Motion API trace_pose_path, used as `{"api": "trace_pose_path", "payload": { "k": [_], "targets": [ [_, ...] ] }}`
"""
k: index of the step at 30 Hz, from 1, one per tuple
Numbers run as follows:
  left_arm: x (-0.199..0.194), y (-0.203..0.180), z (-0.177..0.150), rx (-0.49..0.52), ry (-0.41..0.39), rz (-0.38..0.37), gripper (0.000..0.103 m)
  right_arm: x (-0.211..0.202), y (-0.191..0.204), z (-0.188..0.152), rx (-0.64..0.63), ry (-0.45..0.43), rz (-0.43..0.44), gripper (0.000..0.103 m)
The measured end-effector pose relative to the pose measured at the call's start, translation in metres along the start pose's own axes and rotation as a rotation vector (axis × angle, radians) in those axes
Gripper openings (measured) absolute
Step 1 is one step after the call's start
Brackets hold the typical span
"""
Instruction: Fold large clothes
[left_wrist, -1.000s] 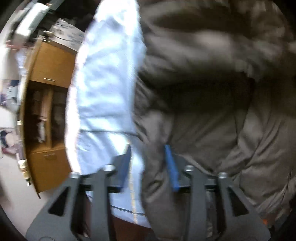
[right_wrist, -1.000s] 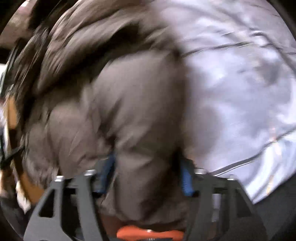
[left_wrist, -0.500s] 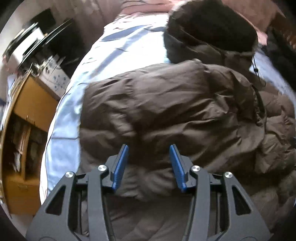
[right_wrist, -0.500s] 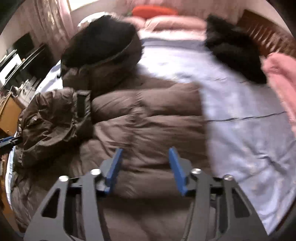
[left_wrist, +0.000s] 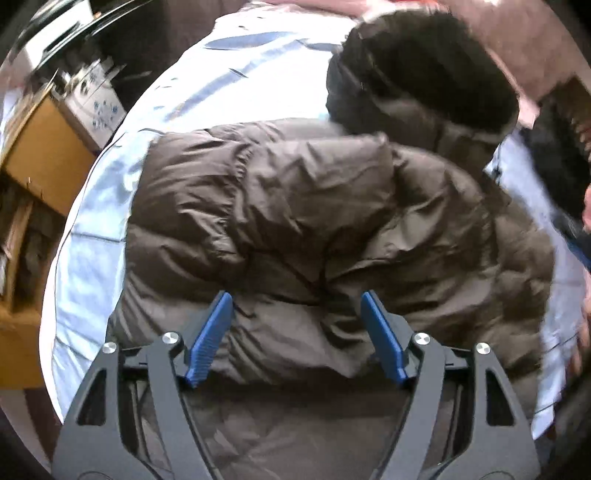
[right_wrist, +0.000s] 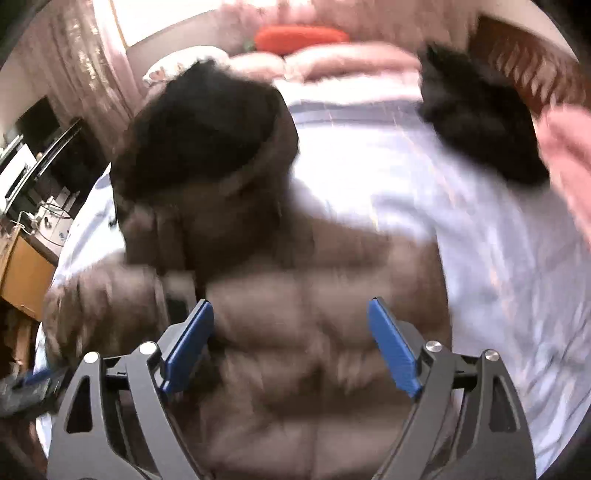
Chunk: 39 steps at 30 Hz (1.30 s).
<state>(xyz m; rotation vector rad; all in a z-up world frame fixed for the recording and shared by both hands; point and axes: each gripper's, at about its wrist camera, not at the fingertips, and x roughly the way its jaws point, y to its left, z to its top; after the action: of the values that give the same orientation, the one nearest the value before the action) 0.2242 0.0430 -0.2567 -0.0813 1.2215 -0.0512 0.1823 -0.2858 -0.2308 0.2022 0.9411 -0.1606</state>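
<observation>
A brown puffer jacket with a dark fur-trimmed hood lies on a bed with a pale blue sheet. Its sides are folded in over the middle. My left gripper is open and empty, above the jacket's near end. In the right wrist view the jacket and its hood are blurred. My right gripper is open and empty above the jacket's body.
A wooden cabinet stands left of the bed. A black garment and a pink one lie on the sheet at the right. Pink pillows and an orange cushion are at the head.
Both grippers let go of the jacket, opened wider and drew back above it. The jacket's sides now lie folded inward.
</observation>
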Motion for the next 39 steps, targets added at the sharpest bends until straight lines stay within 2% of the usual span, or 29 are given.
{"api": "trace_pose_path", "payload": {
  "k": [2,3,5,8,12,15,16,17,18,19,21,26,29,32,35,39],
  "targets": [
    [-0.008,0.003,-0.005,-0.030,0.004,0.019,0.079,0.014,0.012,0.037,-0.029,-0.017,-0.018,0.086],
    [-0.008,0.005,-0.006,-0.037,0.012,0.021,0.079,0.026,0.020,0.061,-0.039,-0.045,-0.057,0.086],
    [-0.007,0.006,-0.010,-0.026,0.032,0.001,0.080,0.039,0.032,0.089,-0.090,-0.124,-0.144,0.086],
    [-0.003,0.004,-0.014,0.037,0.044,0.029,0.087,0.068,0.067,0.135,-0.261,-0.219,-0.296,0.086],
    [-0.001,0.001,-0.016,0.129,0.025,0.096,0.087,0.125,0.099,0.178,-0.425,-0.189,-0.428,0.086],
    [-0.005,0.004,-0.012,0.128,0.021,0.090,0.088,0.157,0.114,0.197,-0.495,-0.162,-0.489,0.085],
    [-0.006,0.005,-0.011,0.124,0.019,0.087,0.088,0.164,0.118,0.200,-0.506,-0.148,-0.472,0.084],
    [-0.008,0.005,-0.009,0.121,0.015,0.084,0.088,0.166,0.119,0.200,-0.510,-0.138,-0.453,0.058],
    [-0.009,0.005,-0.008,0.120,0.008,0.085,0.089,0.171,0.119,0.200,-0.499,-0.099,-0.422,0.018],
    [-0.009,0.005,-0.007,0.122,0.002,0.089,0.089,0.177,0.115,0.201,-0.466,-0.053,-0.403,0.016],
    [-0.010,0.004,-0.006,0.126,-0.004,0.097,0.089,0.174,0.107,0.200,-0.390,-0.047,-0.331,0.011],
    [-0.012,0.012,-0.006,0.102,-0.010,0.128,0.089,0.115,0.085,0.191,-0.264,-0.149,-0.124,0.009],
    [-0.016,0.026,-0.005,0.057,-0.018,0.150,0.090,0.052,0.077,0.177,-0.263,-0.228,0.023,0.009],
    [-0.024,0.040,-0.005,-0.001,-0.037,0.162,0.090,-0.019,0.067,0.140,-0.298,-0.281,0.158,0.009],
    [-0.038,0.057,-0.007,-0.059,-0.078,0.183,0.090,-0.086,0.053,0.087,-0.345,-0.308,0.263,0.009],
    [-0.066,0.076,-0.013,-0.142,-0.165,0.203,0.090,-0.142,0.037,0.016,-0.457,-0.286,0.345,0.009]
  ]
}}
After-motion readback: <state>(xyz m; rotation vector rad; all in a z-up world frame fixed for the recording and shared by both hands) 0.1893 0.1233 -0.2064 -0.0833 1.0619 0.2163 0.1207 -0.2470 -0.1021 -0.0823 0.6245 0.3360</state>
